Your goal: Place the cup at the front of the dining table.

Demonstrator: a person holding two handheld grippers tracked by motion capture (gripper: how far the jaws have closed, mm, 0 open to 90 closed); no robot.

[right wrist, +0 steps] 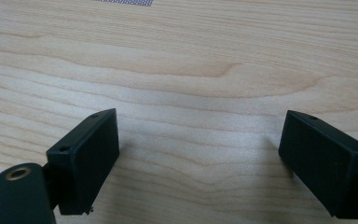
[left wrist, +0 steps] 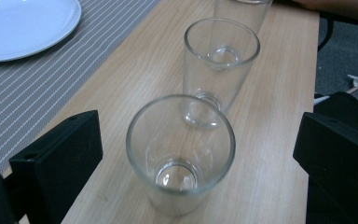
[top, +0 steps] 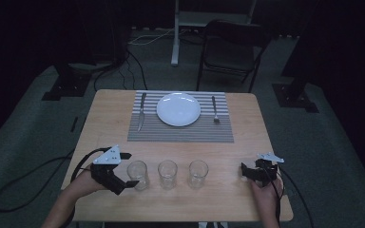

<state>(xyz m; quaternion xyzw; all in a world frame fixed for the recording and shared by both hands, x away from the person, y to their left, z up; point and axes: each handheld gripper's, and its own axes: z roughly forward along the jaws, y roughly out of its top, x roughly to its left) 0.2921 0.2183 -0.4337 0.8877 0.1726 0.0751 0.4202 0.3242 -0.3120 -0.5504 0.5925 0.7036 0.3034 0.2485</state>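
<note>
Left gripper (top: 129, 169) jaws wide apart, straddling the leftmost glass (top: 138, 175) near the table (top: 109, 118) front edge, no contact visible. Middle glass (top: 167, 174) and right glass (top: 198, 173) stand in line beside it. Right gripper (top: 245, 171) jaws apart over bare wood

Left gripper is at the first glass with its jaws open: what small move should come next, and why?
Probably close the left gripper on the nearest glass. That glass stands upright between the open jaws, with a gap at each side and nothing gripped. The middle glass stands close behind, so closing looks safer than pushing further forward.
</note>
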